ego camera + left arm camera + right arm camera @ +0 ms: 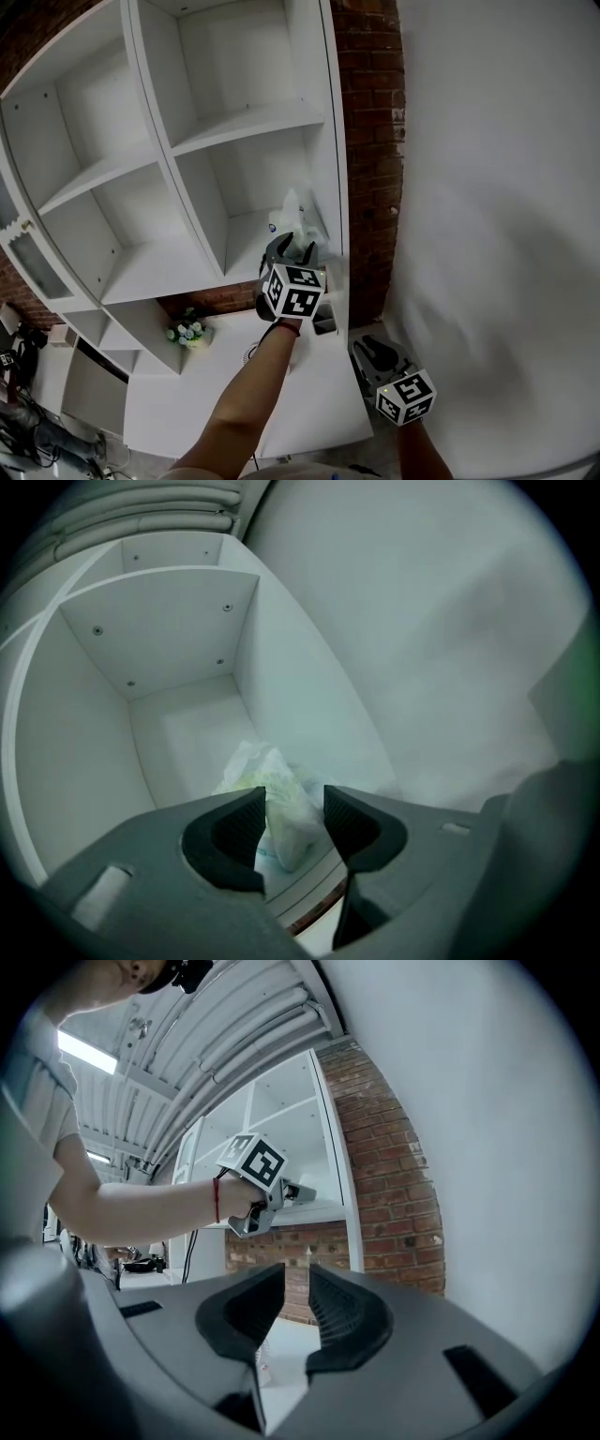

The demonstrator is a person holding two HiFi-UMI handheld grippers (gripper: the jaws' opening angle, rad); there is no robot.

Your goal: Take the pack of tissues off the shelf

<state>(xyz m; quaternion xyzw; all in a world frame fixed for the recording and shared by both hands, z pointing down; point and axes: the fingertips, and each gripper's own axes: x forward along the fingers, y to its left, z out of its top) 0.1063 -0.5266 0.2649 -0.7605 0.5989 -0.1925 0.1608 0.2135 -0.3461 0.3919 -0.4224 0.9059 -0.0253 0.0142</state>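
L gripper jaws apart, tissue pack btwn them, on shelf

Items counted:
- Shelving unit: one, white, with at least five open compartments in the head view.
- Pack of tissues: one.
- Grippers: two, namely left gripper and right gripper.
- Marker cubes: two, one per gripper.
- Bunch of flowers: one.
- Brick wall: one.
- Red wrist cord: one.
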